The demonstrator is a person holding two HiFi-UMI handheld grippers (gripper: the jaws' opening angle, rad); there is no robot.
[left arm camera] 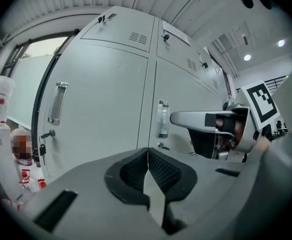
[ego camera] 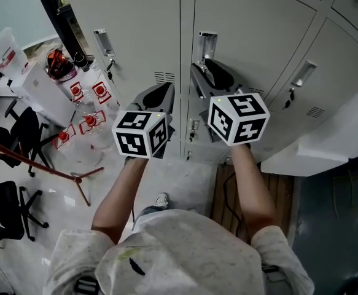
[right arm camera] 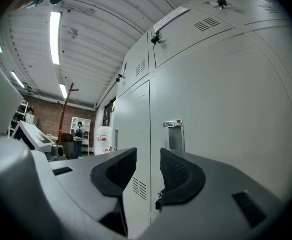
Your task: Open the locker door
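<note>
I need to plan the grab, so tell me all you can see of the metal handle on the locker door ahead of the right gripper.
The handle is a narrow upright recess of shiny metal, set in the closed grey locker door near its left edge. Nothing touches it; the right gripper, jaws apart and empty, points just below it.
</note>
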